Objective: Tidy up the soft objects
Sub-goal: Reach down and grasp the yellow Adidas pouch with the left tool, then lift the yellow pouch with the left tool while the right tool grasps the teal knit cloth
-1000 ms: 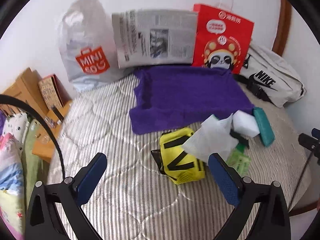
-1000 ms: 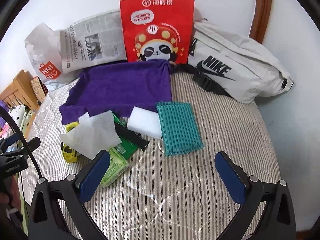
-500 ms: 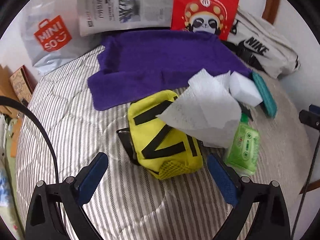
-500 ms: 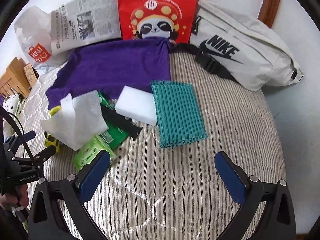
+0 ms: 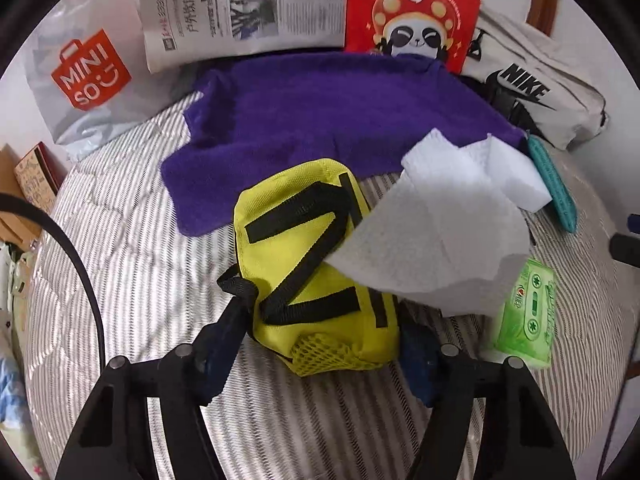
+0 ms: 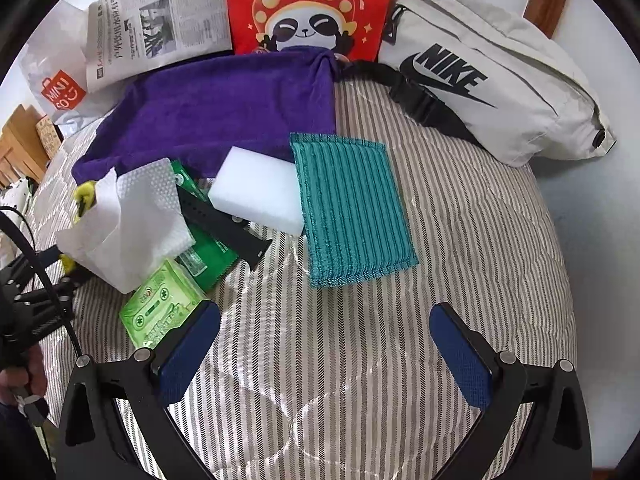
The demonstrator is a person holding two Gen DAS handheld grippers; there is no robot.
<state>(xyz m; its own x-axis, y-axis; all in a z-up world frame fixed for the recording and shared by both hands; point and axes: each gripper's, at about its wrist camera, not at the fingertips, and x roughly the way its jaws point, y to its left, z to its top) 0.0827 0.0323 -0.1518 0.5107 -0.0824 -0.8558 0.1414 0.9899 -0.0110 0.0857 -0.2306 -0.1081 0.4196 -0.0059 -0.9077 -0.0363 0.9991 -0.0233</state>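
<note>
A yellow pouch with black straps [image 5: 316,264] lies on the striped bed. My left gripper [image 5: 320,344] has its blue pads on either side of the pouch's near end, narrowed onto it. A white tissue [image 5: 436,240] lies over the pouch's right side. My right gripper [image 6: 324,356] is open and empty above bare bedding, just short of a teal ribbed cloth [image 6: 352,204] and a white sponge [image 6: 256,196]. A purple towel [image 6: 216,108] lies behind them. The pouch shows only as a yellow sliver [image 6: 86,194] in the right wrist view.
A green wipes pack [image 6: 162,304], a dark green packet [image 6: 208,256] and a black strap [image 6: 224,228] lie left of the sponge. At the back stand a Miniso bag [image 5: 88,68], a newspaper [image 5: 240,8], a red panda bag [image 6: 308,4] and a white Nike bag [image 6: 488,72].
My left gripper moved forward and down onto the yellow pouch and its pads closed in on it. My right gripper moved forward toward the teal cloth, still open.
</note>
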